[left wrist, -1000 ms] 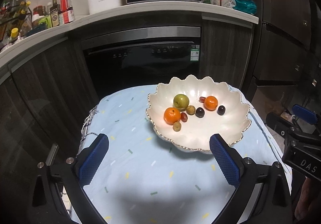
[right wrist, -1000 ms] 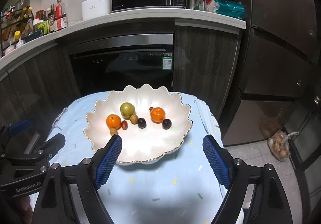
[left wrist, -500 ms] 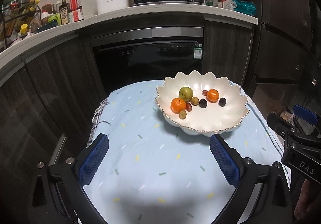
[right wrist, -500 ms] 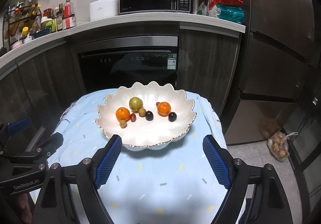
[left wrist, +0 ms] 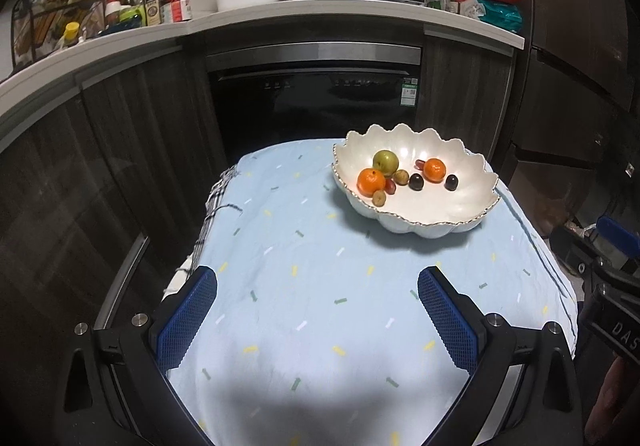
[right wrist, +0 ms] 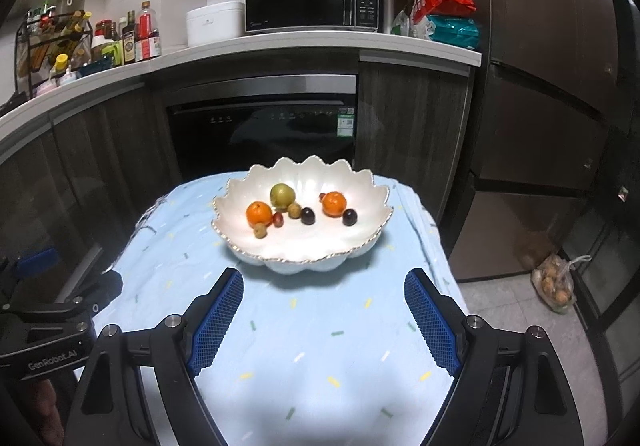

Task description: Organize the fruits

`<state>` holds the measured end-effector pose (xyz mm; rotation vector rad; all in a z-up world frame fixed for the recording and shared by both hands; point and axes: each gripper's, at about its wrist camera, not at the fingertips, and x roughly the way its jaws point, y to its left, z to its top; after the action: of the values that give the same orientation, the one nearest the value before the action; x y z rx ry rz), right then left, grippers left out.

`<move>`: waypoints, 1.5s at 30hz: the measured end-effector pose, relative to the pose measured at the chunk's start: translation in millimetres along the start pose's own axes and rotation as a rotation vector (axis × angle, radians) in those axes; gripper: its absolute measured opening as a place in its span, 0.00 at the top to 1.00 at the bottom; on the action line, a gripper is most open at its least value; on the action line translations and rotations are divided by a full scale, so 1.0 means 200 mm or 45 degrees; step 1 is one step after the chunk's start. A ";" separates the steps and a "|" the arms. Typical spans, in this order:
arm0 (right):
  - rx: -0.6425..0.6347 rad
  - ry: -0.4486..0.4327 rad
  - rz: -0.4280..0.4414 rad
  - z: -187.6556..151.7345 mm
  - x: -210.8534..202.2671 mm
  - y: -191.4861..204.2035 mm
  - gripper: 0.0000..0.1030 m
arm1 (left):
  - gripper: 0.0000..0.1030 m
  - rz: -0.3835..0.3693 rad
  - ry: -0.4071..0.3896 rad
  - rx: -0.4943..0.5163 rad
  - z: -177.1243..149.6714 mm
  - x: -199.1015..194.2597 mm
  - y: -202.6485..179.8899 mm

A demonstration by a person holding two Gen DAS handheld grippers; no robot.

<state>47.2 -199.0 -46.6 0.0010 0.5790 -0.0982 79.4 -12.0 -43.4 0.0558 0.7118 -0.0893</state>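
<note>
Both grippers have drawn back from the bowl (right wrist: 372, 206), which sits near the table's (left wrist: 280, 246) far right corner holding all the fruit (left wrist: 371, 181). The left gripper (left wrist: 316, 312) and right gripper (right wrist: 324, 320) have fingers apart, empty; the sorting looks finished

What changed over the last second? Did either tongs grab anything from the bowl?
Both tongs pulled back from the bowl: it now looks smaller and farther off in both wrist views, with more blue cloth showing. Nothing was grabbed or released. The left tongs and right tongs stayed open and empty; the fruits kept their arrangement.
</note>
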 end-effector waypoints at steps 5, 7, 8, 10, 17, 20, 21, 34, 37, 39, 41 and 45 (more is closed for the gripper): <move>0.001 0.021 0.026 -0.03 -0.02 0.03 0.19 | 0.00 0.000 0.013 -0.027 -0.03 -0.04 0.03; 0.002 0.024 0.030 -0.04 -0.03 0.03 0.19 | 0.00 0.000 0.025 -0.033 -0.05 -0.05 0.04; 0.003 0.026 0.030 -0.04 -0.03 0.03 0.19 | 0.00 -0.001 0.029 -0.037 -0.06 -0.05 0.05; 0.012 0.032 0.034 -0.05 -0.04 0.03 0.19 | 0.00 0.001 0.030 -0.042 -0.07 -0.07 0.05; 0.011 0.053 0.062 -0.07 -0.06 0.04 0.19 | 0.00 0.010 0.011 -0.049 -0.07 -0.09 0.06; 0.011 0.054 0.059 -0.07 -0.06 0.04 0.19 | 0.00 0.011 0.008 -0.046 -0.07 -0.09 0.06; 0.014 0.052 0.056 -0.08 -0.06 0.04 0.19 | 0.00 0.011 0.007 -0.043 -0.07 -0.10 0.06; 0.033 0.048 0.050 -0.07 -0.06 0.01 0.19 | 0.00 0.001 0.008 -0.035 -0.07 -0.09 0.05; 0.036 0.046 0.050 -0.08 -0.06 0.01 0.19 | 0.00 0.001 0.009 -0.034 -0.07 -0.09 0.05; 0.031 0.036 0.046 -0.08 -0.07 0.01 0.19 | 0.00 0.000 0.009 -0.034 -0.07 -0.09 0.05; 0.030 0.036 0.048 -0.08 -0.07 0.02 0.19 | 0.00 0.000 0.006 -0.034 -0.07 -0.09 0.05; 0.035 0.039 0.048 -0.08 -0.06 0.01 0.19 | 0.00 0.001 0.000 -0.033 -0.07 -0.10 0.05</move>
<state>28.0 -194.9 -53.0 0.0397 0.6079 -0.0697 57.2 -0.8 -40.7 0.0309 0.7126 -0.0795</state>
